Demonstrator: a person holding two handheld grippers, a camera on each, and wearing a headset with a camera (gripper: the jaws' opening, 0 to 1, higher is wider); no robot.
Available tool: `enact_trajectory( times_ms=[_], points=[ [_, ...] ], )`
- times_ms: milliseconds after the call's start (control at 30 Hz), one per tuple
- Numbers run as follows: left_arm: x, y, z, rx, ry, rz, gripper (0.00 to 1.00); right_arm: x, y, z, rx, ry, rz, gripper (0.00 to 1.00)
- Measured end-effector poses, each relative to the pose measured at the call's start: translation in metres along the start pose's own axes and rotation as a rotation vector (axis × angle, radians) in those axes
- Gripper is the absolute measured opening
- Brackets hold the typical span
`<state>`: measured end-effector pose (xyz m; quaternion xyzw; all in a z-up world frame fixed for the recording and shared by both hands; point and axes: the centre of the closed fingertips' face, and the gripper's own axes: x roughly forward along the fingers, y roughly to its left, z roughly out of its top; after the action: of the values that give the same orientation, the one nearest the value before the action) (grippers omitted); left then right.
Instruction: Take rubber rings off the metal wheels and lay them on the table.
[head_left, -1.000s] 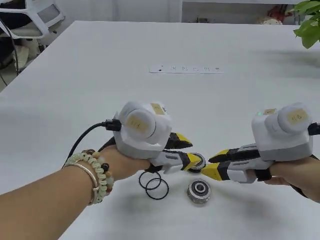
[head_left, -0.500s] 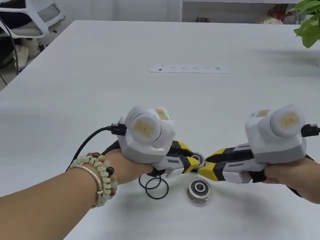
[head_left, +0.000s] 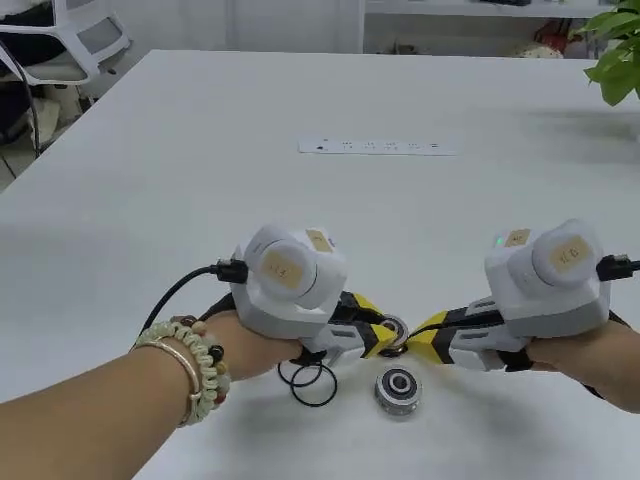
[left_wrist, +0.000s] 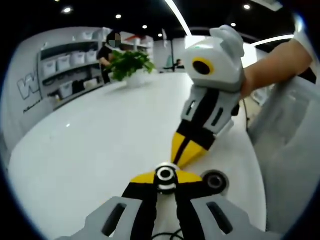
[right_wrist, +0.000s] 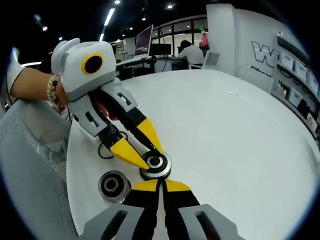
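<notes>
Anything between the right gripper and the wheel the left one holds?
Nothing visible: the right gripper has its tips at the wheel clamped in the left gripper. A second wheel sits apart on the table.

Bright, even overhead light; ceiling lamps (left_wrist: 172, 12) smear into streaks. Soft, faint shadows on white table (head_left: 200, 150). Gripper views bend at edges, slightly soft.

1. A wide white table (head_left: 200, 150) with a smooth, matte top.
2. A long white power strip (head_left: 375, 146) lies flat toward its far side.
3. Two thin black rubber rings (head_left: 310, 382) lie overlapping near the front edge.
4. A round silver metal wheel with a dark hub (head_left: 398, 385) rests flat just beside the rings, not touching them.
</notes>
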<state>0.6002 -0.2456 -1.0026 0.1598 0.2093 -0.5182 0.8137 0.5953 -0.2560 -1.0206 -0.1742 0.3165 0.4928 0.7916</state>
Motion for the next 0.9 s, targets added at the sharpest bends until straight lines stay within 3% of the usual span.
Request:
enact_trajectory(
  times_ms=[100,200,367,500,600,633,700,900],
  points=[
    [-0.001,0.000,0.000,0.002,0.003,0.004,0.14,0.001,-0.003,0.001,0.007,0.014,-0.019,0.00],
    [-0.001,0.001,-0.001,0.002,0.005,0.005,0.14,0.000,-0.004,0.001,0.080,0.019,-0.018,0.00],
    [-0.002,0.001,-0.001,0.007,0.006,0.006,0.14,-0.005,-0.007,0.006,0.223,-0.032,0.001,0.00],
    [-0.002,0.001,-0.001,0.011,0.006,0.005,0.14,-0.006,-0.005,0.006,0.302,-0.038,0.018,0.00],
    [-0.002,0.001,-0.001,0.031,0.009,0.006,0.14,-0.008,-0.005,0.019,0.370,-0.098,0.045,0.00],
    [-0.002,0.001,-0.001,0.032,0.011,0.007,0.13,-0.008,-0.004,0.018,0.392,-0.083,0.044,0.00],
    [-0.002,0.001,-0.001,0.037,0.013,0.011,0.13,-0.007,-0.003,0.017,0.362,-0.076,0.030,0.00],
    [-0.002,0.001,-0.002,0.037,0.007,0.017,0.13,-0.007,0.000,0.019,0.386,-0.081,0.040,0.00]
  ],
)
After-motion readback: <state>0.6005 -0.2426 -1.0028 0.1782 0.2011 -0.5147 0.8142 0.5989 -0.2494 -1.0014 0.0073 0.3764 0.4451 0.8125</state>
